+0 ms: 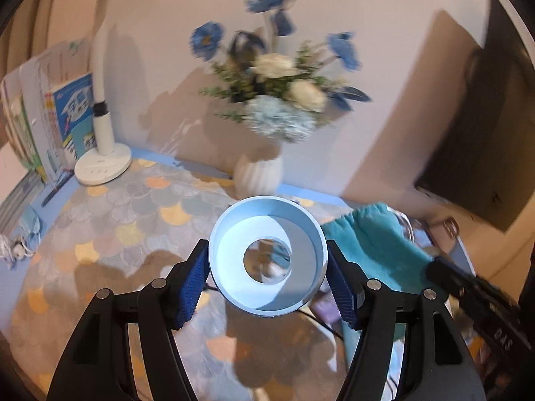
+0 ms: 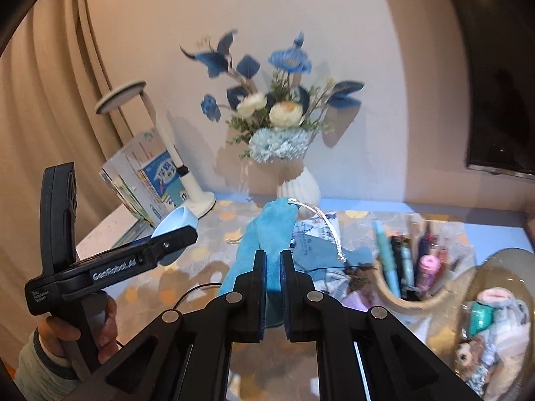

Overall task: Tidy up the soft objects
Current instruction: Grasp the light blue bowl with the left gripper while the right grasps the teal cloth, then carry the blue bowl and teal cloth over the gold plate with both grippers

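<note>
My left gripper point(image 1: 266, 260) is closed on a pale blue funnel-shaped ring point(image 1: 301, 257) with a round hole in its middle, its blue pads point(image 1: 192, 280) pressing both sides. It hangs above the patterned tablecloth point(image 1: 127, 220). My right gripper point(image 2: 272, 258) is shut on a teal cloth pouch point(image 2: 276, 224), which stands up from between the pads, its white drawstring point(image 2: 329, 227) trailing right. In the left wrist view the pouch point(image 1: 371, 244) sits just right of the ring. In the right wrist view the left gripper point(image 2: 170, 240) and ring point(image 2: 175, 222) are at the left, held by a hand point(image 2: 63, 330).
A white vase of blue and white flowers point(image 2: 297, 183) stands at the back wall, a white desk lamp point(image 1: 103, 163) and books point(image 1: 67, 123) to the left. At the right are a pen holder point(image 2: 404, 267), a glass jar of plush toys point(image 2: 495, 327) and a dark screen point(image 1: 485, 153).
</note>
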A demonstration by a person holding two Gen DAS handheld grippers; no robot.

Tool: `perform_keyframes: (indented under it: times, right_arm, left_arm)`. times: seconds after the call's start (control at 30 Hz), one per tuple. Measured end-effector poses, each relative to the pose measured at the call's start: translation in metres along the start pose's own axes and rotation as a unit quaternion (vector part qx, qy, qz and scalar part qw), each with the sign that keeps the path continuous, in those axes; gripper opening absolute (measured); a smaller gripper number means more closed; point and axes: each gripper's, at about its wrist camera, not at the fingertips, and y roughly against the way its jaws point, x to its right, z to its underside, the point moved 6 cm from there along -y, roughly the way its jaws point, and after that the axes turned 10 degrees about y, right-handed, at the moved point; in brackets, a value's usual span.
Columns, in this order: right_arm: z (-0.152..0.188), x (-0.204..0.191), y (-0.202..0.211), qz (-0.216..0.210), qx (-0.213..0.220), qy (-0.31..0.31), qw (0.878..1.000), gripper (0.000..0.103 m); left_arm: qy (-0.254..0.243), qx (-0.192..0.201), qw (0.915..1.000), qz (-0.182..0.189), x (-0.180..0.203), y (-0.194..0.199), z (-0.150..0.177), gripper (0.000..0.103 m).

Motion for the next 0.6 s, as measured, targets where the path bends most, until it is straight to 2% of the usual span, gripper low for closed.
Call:
perform_keyframes:
  times: [0.17, 0.27, 0.6]
  right_arm:
    - [0.004, 0.022, 0.036, 0.019, 0.026, -0.014, 0.999, 0.007]
    - [0.011, 0.038, 0.041, 0.024, 0.026, -0.037, 0.999, 0.007]
    - [0.014, 0.068, 0.074, 0.054, 0.063, -0.073, 0.994, 0.007]
  left_arm:
    - [-0.057, 0.007, 0.9983, 0.013, 0.039, 0.018, 0.009, 0.065]
    - [-0.085, 0.003, 0.9962, 0.021, 0.061, 0.019, 0.015, 0.065]
    - [-0.141, -0.011, 0.9892, 0.041, 0.106, 0.01, 0.019, 0.065]
